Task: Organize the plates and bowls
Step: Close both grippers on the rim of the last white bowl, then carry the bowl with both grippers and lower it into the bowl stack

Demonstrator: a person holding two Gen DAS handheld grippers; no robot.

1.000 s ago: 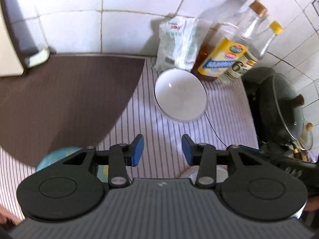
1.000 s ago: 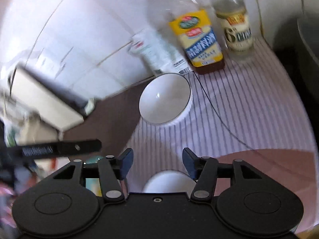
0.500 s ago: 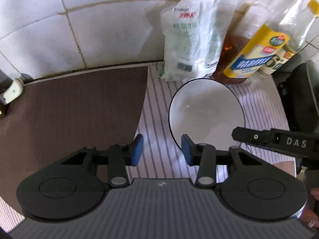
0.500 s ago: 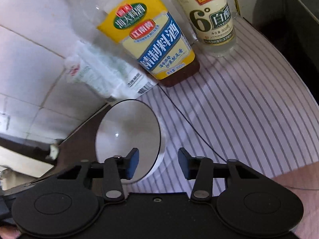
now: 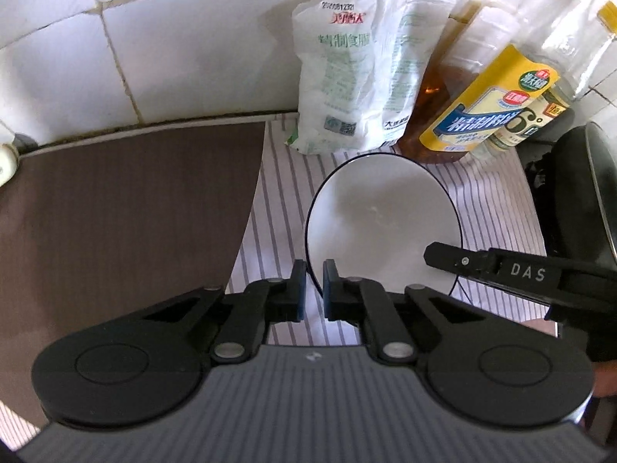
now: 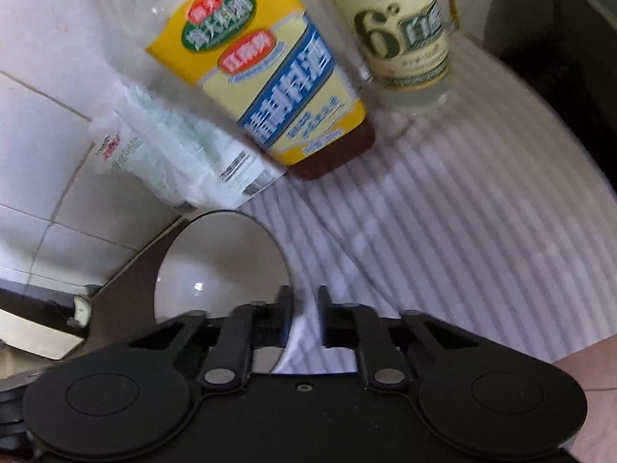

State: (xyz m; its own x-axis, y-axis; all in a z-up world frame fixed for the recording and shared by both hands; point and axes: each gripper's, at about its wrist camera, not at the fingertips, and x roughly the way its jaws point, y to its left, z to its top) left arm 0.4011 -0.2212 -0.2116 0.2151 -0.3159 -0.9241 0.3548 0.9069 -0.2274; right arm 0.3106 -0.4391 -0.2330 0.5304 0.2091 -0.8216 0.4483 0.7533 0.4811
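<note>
A white bowl with a thin dark rim (image 5: 381,220) sits on the striped cloth (image 5: 285,200) in front of the bottles. My left gripper (image 5: 311,289) is shut on the bowl's near left rim, one pad inside and one outside. The bowl also shows in the right wrist view (image 6: 219,270). My right gripper (image 6: 304,316) is shut on the bowl's right rim. The right gripper's finger shows in the left wrist view (image 5: 482,266) over the bowl's right side.
A white salt bag (image 5: 358,73), a yellow-labelled cooking wine bottle (image 5: 482,112) and a vinegar bottle (image 6: 405,31) stand against the tiled wall just behind the bowl. A black wok with a glass lid (image 5: 578,200) is at the right. A brown mat (image 5: 115,223) lies left.
Both grippers moved in toward the bowl and closed on its rim, the left on the left side and the right on the right side.
</note>
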